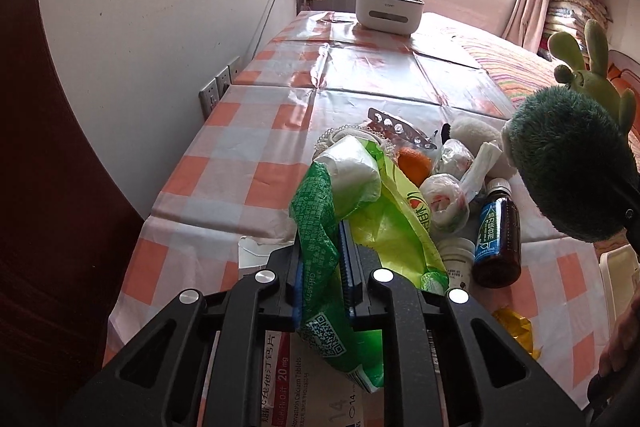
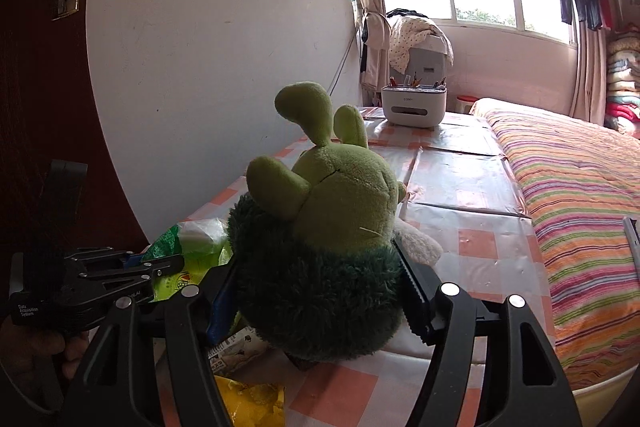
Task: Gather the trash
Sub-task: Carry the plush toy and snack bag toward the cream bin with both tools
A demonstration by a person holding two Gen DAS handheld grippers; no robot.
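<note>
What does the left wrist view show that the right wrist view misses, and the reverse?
Left wrist only: the brown bottle, orange, blister pack and wall sockets. Right wrist only: the right gripper clamped on the plush toy, plus the bed's length. Both: the left gripper shut on the green bag, the white organizer and the checkered tablecloth.

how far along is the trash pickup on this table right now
Nothing visibly collected yet; no bin is in view. In hand: the left gripper is shut on the green plastic bag, and the right gripper clamps the green plush toy. Left on the checked tablecloth: blister pack, orange peel, knotted plastic bags, brown bottle, yellow wrapper.
</note>
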